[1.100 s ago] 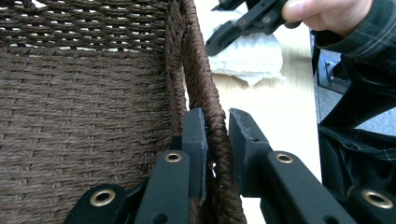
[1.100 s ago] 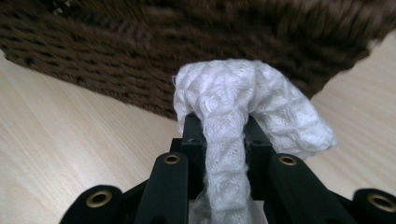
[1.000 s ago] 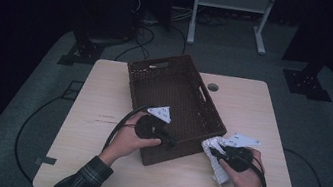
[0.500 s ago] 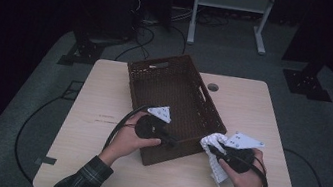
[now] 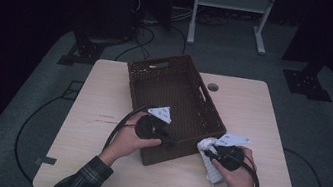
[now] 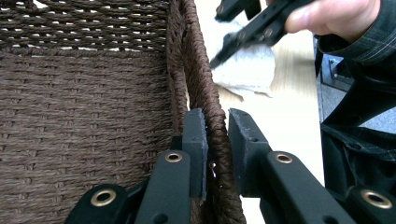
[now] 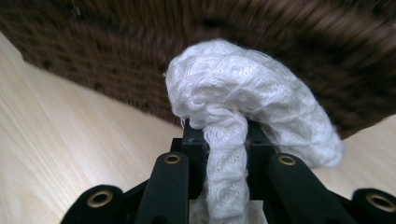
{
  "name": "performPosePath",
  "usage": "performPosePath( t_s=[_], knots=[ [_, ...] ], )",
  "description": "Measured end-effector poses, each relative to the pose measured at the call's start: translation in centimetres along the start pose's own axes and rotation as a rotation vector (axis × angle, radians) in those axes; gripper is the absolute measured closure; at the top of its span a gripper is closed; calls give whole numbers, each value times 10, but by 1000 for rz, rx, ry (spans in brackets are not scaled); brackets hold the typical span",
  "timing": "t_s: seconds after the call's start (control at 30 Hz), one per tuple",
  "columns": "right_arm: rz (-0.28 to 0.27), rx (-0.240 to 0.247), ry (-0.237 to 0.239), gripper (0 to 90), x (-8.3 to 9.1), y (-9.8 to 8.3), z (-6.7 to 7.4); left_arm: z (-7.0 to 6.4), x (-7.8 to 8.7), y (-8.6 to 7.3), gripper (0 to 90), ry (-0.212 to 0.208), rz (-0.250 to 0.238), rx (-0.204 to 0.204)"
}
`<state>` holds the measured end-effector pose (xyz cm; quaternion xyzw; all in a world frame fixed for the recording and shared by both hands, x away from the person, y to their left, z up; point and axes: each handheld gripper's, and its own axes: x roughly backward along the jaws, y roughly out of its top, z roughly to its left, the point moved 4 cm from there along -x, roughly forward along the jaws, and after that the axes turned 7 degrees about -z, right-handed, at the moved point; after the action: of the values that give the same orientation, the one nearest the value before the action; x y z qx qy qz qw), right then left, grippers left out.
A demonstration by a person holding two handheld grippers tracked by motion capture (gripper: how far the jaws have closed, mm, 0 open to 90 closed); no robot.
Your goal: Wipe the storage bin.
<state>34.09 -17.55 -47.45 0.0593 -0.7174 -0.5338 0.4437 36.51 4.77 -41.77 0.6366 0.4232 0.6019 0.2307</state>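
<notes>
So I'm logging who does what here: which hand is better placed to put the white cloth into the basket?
Right. The right gripper is clamped on the white cloth beside the basket. The left gripper is pinching the basket's wall, likely steadying it.

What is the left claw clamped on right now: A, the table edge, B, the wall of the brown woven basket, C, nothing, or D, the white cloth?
B: in the left gripper view the left claw has one pad on each side of the brown woven basket wall, pressing its rim, while the white cloth sits in the right claw.
</notes>
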Motion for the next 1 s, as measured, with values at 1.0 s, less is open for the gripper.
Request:
performPosePath(
  t_s=[1.0],
  knots=[
    [27,57,36,758,-6,5,19,-1,0,1,770,10,6,-7]
  ],
)
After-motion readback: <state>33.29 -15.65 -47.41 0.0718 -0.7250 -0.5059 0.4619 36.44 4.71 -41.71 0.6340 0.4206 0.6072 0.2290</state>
